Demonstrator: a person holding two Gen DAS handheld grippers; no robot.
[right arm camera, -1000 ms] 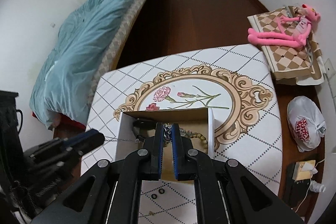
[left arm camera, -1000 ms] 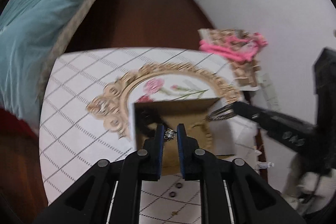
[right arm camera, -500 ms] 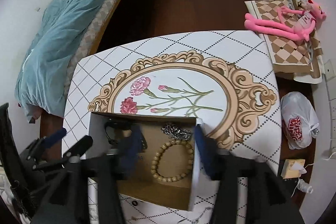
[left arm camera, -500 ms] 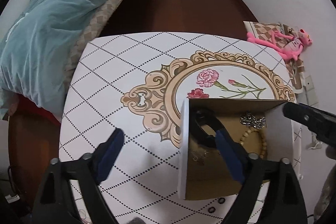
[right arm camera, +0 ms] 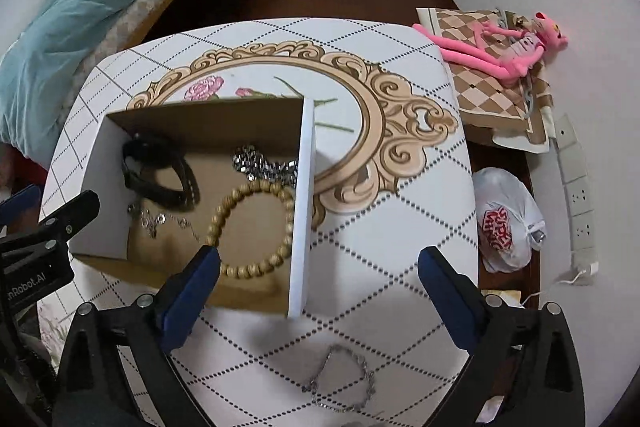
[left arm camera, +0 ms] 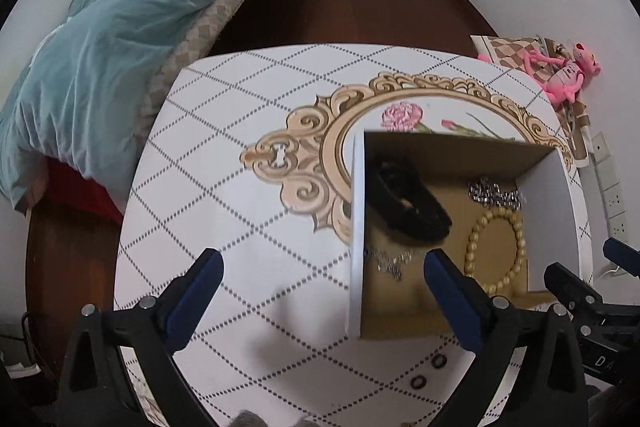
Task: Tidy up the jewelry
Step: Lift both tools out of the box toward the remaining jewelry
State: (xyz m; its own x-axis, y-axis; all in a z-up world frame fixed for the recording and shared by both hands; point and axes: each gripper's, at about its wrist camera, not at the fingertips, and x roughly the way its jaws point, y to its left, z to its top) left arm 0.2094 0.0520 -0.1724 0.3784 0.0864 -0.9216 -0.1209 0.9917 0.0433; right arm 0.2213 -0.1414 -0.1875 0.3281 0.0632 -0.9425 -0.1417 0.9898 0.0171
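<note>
Jewelry box (right arm camera: 200, 195) sits beyond both spread, empty grippers (left arm camera: 320, 291) (right arm camera: 320, 283); silver chain (right arm camera: 344, 379) lies near on patterned table (right arm camera: 400, 227).

A shallow open cardboard box with white outer walls and a brown inside (right arm camera: 303, 211) sits on the table. Inside it, at ten o'clock, a black strap-like band (right arm camera: 160, 171) lies curled in a loop against the far left corner. At one o'clock, a bunched silver chain of coarse links (right arm camera: 266, 165) lies heaped by the right wall. A round bracelet of pale wooden beads (right arm camera: 252, 229) lies flat at four o'clock, touching that chain. A thin silver chain (right arm camera: 160, 219) trails at eight o'clock. Outside the box, at six o'clock, a fine silver bracelet (right arm camera: 344, 383) lies looped on the tabletop. Two small dark rings (left arm camera: 429, 371) lie just beside the box's near edge.
</note>
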